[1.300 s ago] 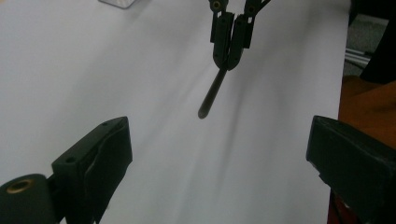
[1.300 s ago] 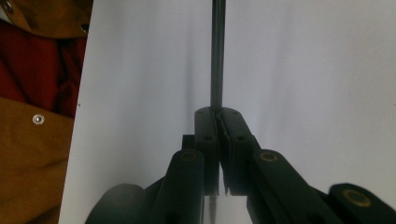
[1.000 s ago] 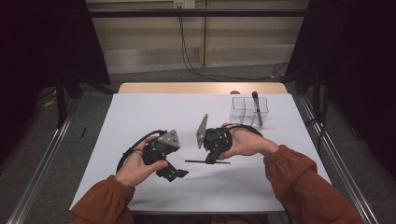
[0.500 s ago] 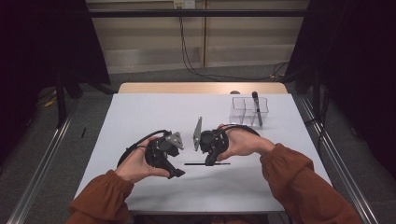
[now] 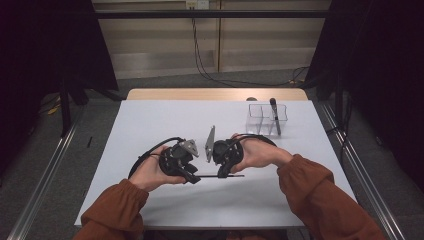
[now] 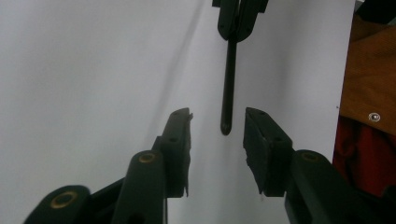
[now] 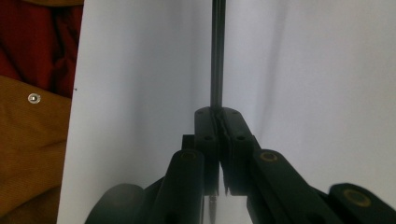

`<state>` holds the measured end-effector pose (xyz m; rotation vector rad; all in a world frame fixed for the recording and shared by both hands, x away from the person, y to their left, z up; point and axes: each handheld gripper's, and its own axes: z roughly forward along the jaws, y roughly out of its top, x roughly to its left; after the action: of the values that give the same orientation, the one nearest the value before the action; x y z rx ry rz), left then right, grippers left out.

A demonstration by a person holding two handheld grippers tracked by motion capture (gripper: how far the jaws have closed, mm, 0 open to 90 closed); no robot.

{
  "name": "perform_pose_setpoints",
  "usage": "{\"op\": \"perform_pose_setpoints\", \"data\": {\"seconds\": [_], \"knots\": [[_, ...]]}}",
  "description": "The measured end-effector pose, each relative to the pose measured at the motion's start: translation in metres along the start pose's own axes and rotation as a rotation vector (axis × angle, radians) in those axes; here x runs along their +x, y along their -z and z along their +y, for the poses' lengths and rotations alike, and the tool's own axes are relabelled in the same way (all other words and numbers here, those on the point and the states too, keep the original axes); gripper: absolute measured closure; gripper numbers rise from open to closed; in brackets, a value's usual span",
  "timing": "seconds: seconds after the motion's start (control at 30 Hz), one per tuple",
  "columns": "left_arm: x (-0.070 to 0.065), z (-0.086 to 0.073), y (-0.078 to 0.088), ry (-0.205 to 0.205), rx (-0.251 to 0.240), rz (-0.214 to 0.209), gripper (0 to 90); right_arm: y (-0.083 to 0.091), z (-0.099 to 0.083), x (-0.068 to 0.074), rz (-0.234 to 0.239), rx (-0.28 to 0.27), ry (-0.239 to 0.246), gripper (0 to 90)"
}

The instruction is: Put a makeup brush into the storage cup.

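1. Since the earlier frame, both hands have drawn closer together near the middle of the bench (image 5: 150, 125), and the left hand-held gripper (image 5: 192, 176) has come up to the free end of the thin black rod (image 5: 220, 176); its jaws have just been closing
2. White sheeting covers the bench, with a bare wooden strip along the far edge; the person's orange-brown sleeves come in from the near edge
3. At the far right of the bench stands a clear plastic organiser (image 5: 266, 118), with a black pen-like object (image 5: 274, 114) leaning in it, well apart from the hands
4. Right hand-held gripper (image 5: 223, 175): jaws pressed together and clamped on the rod, which the right gripper view (image 7: 218, 119) shows running straight out from between the pads, with a short end poking out behind them
5. Left hand-held gripper in its own view (image 6: 217, 135): jaws apart, the pads not pressing on anything, and the rounded tip of the rod (image 6: 227, 93) sits in the gap between them
6. The rod lies roughly level just above the sheet, bridging the two grippers, near the bench's middle
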<state>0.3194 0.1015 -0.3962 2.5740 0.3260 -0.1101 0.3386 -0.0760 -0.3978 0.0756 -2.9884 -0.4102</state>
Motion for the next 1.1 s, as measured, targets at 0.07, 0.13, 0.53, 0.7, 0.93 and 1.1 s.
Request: {"op": "perform_pose_setpoints", "data": {"seconds": [0.07,0.13,0.53,0.7,0.93,1.1], "knots": [[0.0002,-0.0001,-0.0009,-0.003,0.002,0.001,66.3,0.0001,0.0002,-0.0002,-0.005,-0.004,-0.005,86.7],[0.0013,-0.0002,-0.0010,-0.010,0.006,-0.003,67.5,0.0004,0.0005,-0.0001,-0.003,-0.009,-0.003,86.8],[0.0026,0.0000,-0.0048,0.003,-0.018,-0.039,80.8,0.0012,0.0006,0.0004,-0.004,-0.037,0.012,86.8],[0.0038,-0.0003,-0.0060,0.009,-0.028,-0.047,84.5,0.0009,-0.0004,-0.0004,-0.011,-0.041,0.009,86.8],[0.0074,-0.0014,-0.0051,0.011,-0.028,-0.065,85.4,0.0024,-0.0016,-0.0009,-0.023,-0.048,0.009,86.2],[0.0068,-0.0018,-0.0049,0.012,-0.031,-0.073,85.7,0.0022,-0.0030,-0.0020,-0.015,-0.058,0.006,82.9]]}}
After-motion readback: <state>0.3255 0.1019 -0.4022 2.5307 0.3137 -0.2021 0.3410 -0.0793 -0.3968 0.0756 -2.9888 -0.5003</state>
